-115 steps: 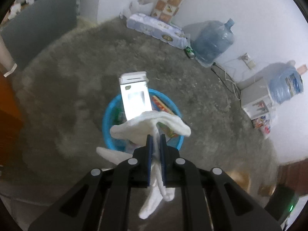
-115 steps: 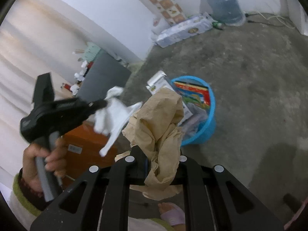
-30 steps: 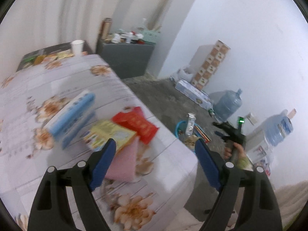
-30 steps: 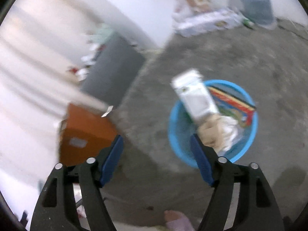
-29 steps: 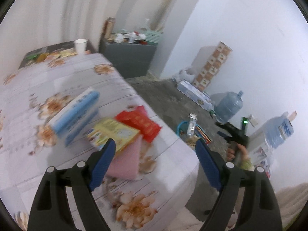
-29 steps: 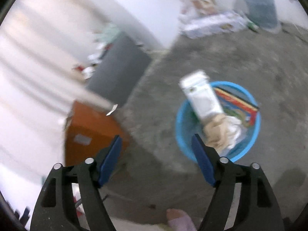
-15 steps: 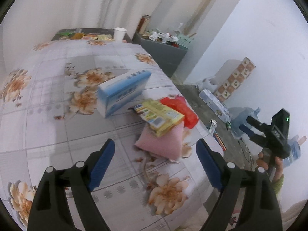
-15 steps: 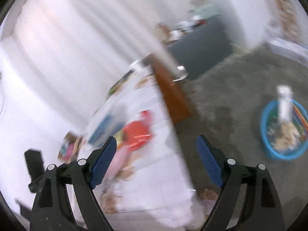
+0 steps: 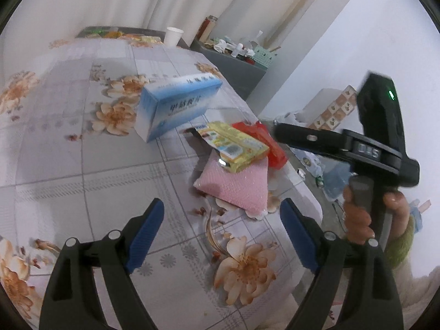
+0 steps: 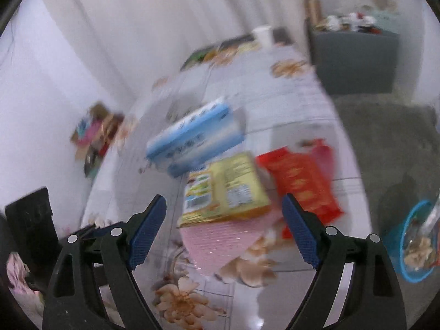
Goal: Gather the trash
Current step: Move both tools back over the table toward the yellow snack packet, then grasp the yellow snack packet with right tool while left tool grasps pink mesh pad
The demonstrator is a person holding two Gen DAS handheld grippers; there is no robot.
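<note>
Both grippers are empty and spread wide: the left gripper hovers over the near edge of the flower-patterned tablecloth, and the right gripper has its jaws just widened with nothing between them. The round blue plastic basin on the grey floor beside the table already holds crumpled paper and packaging, so part of the collecting looks done. What is left sits in a heap near the table's right edge: a pink textured pad, a yellow snack packet lying on top of it, a red foil wrapper just behind, and a blue-and-white cardboard box beside the heap. A white paper cup stands at the table's far end, white curtains hang behind it, and a grey cabinet cluttered with small items stands beyond.
</note>
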